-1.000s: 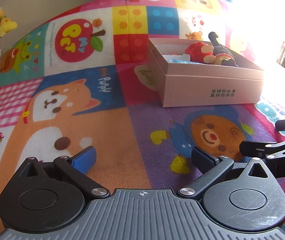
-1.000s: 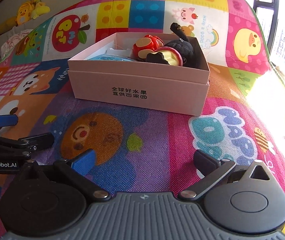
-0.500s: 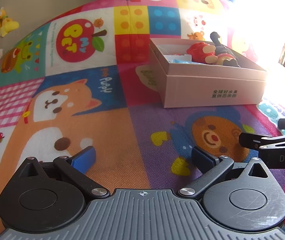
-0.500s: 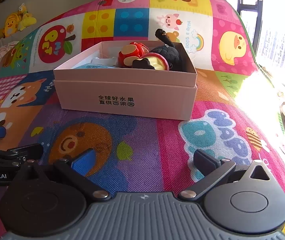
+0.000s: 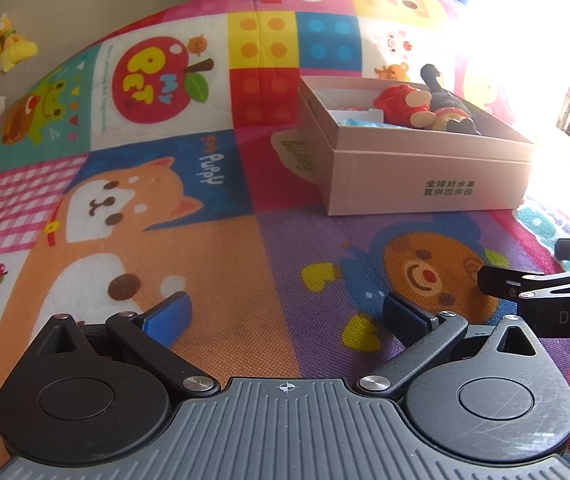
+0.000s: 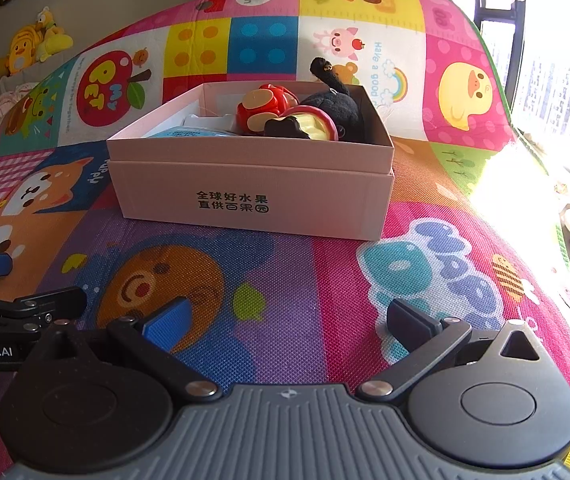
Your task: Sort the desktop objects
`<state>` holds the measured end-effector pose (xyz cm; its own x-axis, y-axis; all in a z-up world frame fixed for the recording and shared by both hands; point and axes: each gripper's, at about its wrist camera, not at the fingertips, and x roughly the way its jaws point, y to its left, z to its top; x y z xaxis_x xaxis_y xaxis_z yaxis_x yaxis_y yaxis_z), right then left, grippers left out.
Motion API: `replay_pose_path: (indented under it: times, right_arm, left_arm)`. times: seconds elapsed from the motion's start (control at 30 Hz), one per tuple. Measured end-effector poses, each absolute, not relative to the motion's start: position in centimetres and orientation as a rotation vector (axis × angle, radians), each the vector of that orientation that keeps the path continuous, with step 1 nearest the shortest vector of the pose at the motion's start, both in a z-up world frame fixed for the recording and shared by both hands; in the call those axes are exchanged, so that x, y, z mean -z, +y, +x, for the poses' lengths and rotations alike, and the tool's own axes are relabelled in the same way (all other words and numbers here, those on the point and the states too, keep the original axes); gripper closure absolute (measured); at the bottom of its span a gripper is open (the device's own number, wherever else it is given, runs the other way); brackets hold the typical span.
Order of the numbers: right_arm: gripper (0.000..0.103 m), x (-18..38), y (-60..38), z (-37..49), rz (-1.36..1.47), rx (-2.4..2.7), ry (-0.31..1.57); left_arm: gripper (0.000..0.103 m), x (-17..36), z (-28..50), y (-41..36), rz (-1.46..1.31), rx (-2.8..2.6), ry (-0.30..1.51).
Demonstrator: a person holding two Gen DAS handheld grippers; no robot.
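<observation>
Pink cardboard box (image 6: pixel 245 196), lidless, sits on the patchwork play mat (image 6: pixel 325 300); dark printed characters in two rows on its front wall. From the right wrist view it lies at 12 o'clock, just beyond the bear-face panel; from the left wrist view, at about 1 o'clock.

Contents, all inside the box:
- red toy (image 6: pixel 267 110) with round tan patches, glossy, near centre.
- black plush toy (image 6: pixel 335 98), fuzzy, one limb sticking up above the rim at the back right.
- a round yellow piece with a pink rim (image 6: pixel 315 124) in front of the plush, a black shape lying on it.
- light blue packet (image 6: pixel 189 133) and a white item at the left side, mostly hidden by the wall.

Left gripper (image 5: pixel 285 316): jaws spread wide, nothing between them, over the orange and purple panels. Right gripper (image 6: pixel 285 320): jaws likewise spread wide, empty, over the purple and pink panels. Both are well apart from the box.

Yellow plush toys (image 6: pixel 33 46) at 10 o'clock, off the mat.
</observation>
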<state>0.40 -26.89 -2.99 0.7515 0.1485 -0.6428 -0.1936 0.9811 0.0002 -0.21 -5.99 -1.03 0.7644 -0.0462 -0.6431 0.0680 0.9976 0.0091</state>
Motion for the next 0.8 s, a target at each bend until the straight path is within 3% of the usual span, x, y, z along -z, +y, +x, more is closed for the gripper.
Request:
replay_pose_path:
  times: [0.8]
  right_arm:
    - [0.0, 2.99, -26.83, 0.22, -0.068, -0.187, 0.696]
  left_arm:
    - [0.0, 1.05, -0.21, -5.95, 0.032, 0.062, 0.698]
